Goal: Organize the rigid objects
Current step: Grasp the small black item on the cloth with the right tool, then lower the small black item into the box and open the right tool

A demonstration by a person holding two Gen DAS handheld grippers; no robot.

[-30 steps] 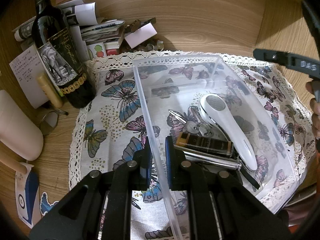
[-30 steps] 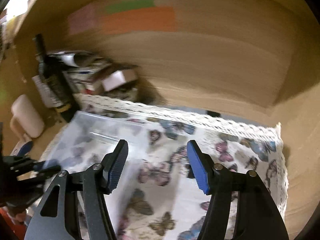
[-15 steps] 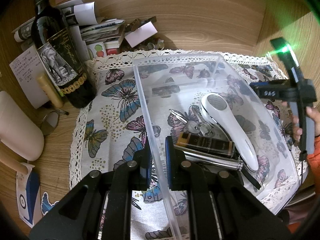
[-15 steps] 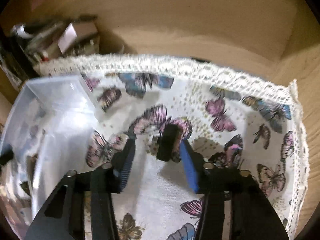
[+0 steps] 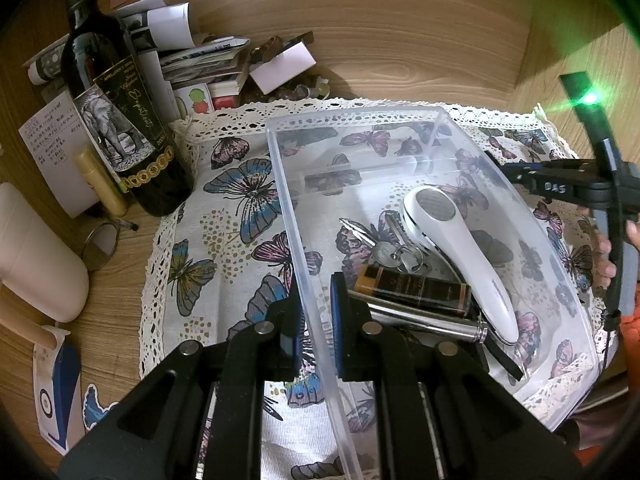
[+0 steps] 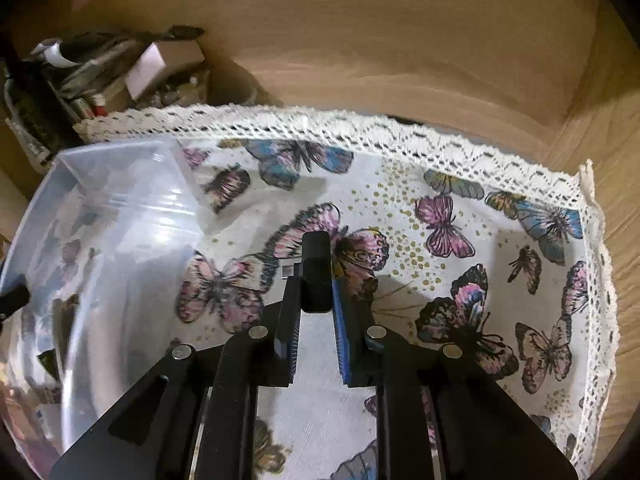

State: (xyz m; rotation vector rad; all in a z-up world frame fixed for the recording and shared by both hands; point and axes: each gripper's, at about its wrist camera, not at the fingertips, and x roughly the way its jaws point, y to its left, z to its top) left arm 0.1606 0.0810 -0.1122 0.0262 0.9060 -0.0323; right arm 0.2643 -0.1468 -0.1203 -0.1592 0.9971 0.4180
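The right gripper (image 6: 316, 300) has dropped toward the cloth and is closing its fingers on a small black block (image 6: 316, 272) (at twelve o'clock).

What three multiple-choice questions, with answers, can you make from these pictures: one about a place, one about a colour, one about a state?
1. Where do the keys lie?
A. Inside the clear bin
B. On the cloth outside the bin
C. Beside the wine bottle

2. What colour is the handheld device in the bin?
A. Black
B. White
C. Green

3. In what state is the left gripper?
A. Wide open above the bin
B. Shut on the bin's side wall
C. Shut on the keys

Answers:
1. A: the keys rest on the bin's floor, next to the device's rounded head.
2. B: its body is glossy white, with a grey round face at the head.
3. B: its fingers stand one on each side of the clear wall and press on it.
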